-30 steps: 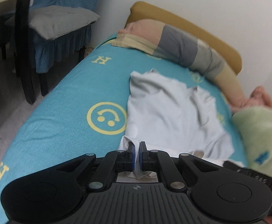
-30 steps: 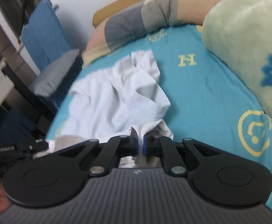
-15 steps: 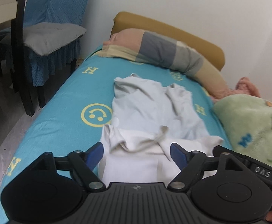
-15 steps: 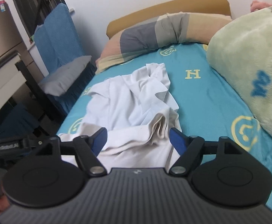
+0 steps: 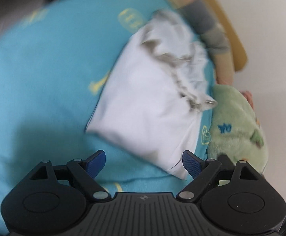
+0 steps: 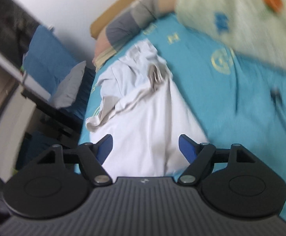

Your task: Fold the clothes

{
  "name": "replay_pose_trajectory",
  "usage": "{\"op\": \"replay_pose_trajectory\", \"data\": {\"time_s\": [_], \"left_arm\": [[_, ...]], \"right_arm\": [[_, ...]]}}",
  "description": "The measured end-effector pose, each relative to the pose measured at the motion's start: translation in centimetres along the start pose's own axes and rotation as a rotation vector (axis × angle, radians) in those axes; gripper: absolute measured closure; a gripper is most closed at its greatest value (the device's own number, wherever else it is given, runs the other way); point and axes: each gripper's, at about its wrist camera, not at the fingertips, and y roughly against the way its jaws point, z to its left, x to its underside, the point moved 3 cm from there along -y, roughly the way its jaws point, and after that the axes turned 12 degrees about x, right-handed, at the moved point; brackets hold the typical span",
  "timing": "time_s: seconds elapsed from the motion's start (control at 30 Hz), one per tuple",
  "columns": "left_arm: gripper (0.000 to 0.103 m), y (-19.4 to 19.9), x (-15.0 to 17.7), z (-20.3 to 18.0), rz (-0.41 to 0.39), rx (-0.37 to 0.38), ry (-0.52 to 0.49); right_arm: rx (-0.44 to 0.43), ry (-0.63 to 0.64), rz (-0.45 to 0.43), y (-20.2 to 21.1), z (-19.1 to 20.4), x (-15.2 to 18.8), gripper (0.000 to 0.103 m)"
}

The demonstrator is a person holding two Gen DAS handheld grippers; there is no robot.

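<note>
A white garment (image 5: 146, 102) lies on the turquoise bed sheet (image 5: 44, 82), its near part flat and its far part bunched in folds. It also shows in the right wrist view (image 6: 148, 118). My left gripper (image 5: 143, 162) is open and empty, hovering above the sheet just short of the garment's near corner. My right gripper (image 6: 144, 146) is open and empty above the garment's near end. Both views are blurred by motion.
A green plush blanket (image 5: 239, 123) lies right of the garment, also in the right wrist view (image 6: 251, 13). A striped bolster pillow (image 6: 127, 27) rests against the tan headboard (image 5: 235, 39). A blue-covered chair (image 6: 50, 63) stands beside the bed.
Both grippers were shut on the garment's edge a second ago, then opened and let it drop. Now both have swung away, tilting, with the garment left lying on the bed.
</note>
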Motion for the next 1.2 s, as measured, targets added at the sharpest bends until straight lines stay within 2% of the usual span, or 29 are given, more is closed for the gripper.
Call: {"op": "replay_pose_trajectory", "data": {"time_s": [0.1, 0.2, 0.3, 0.37, 0.4, 0.43, 0.53, 0.6, 0.67, 0.8, 0.93, 1.0, 1.1, 1.2], "left_arm": [[0.025, -0.8, -0.4, 1.8, -0.047, 0.012, 0.094], [0.033, -1.2, -1.2, 2.6, -0.125, 0.003, 0.1], [0.058, -1.3, -1.8, 3.0, -0.188, 0.007, 0.106], [0.087, -0.9, -2.0, 2.9, -0.215, 0.014, 0.108], [0.09, -0.5, -2.1, 2.8, -0.231, 0.025, 0.108], [0.092, -0.2, -2.2, 2.6, -0.247, 0.037, 0.108], [0.094, 1.0, -2.5, 1.3, -0.284, 0.057, 0.065], [0.095, 1.6, -2.6, 0.4, -0.305, 0.073, 0.04], [0.095, 2.0, -2.6, -0.2, -0.312, 0.081, 0.021], [0.095, 2.0, -2.8, -0.8, -0.319, 0.078, -0.008], [0.095, 2.1, -2.9, -0.7, -0.312, 0.087, 0.027], [0.095, 2.5, -3.0, -1.4, -0.32, 0.105, 0.013], [0.096, 3.3, -3.1, -2.5, -0.334, 0.136, -0.017], [0.096, 5.4, -2.7, -4.6, -0.35, 0.199, -0.055]], "right_arm": [[-0.055, -0.156, 0.089, -1.1, -1.6, 1.3, 0.027], [-0.107, -0.274, 0.173, -2.6, -2.5, 2.9, 0.027], [-0.134, -0.327, 0.231, -4.4, -2.4, 4.2, 0.027], [-0.151, -0.348, 0.255, -5.7, -2.1, 4.6, 0.027], [-0.153, -0.355, 0.249, -6.1, -2.0, 4.6, 0.028], [-0.154, -0.362, 0.237, -6.5, -1.9, 4.5, 0.028], [-0.132, -0.386, 0.172, -6.9, -2.2, 3.7, 0.043], [-0.102, -0.425, 0.129, -6.8, -3.1, 3.1, 0.076], [-0.077, -0.468, 0.093, -6.7, -4.2, 2.5, 0.09], [-0.057, -0.529, 0.027, -6.0, -5.5, 1.8, 0.092], [-0.051, -0.521, -0.002, -5.9, -5.8, 1.3, 0.093], [-0.063, -0.486, -0.032, -5.4, -5.5, 0.9, 0.094], [-0.097, -0.441, -0.077, -2.5, -4.9, 1.0, 0.094], [-0.132, -0.398, -0.121, 0.4, -4.2, 1.2, 0.094]]}}
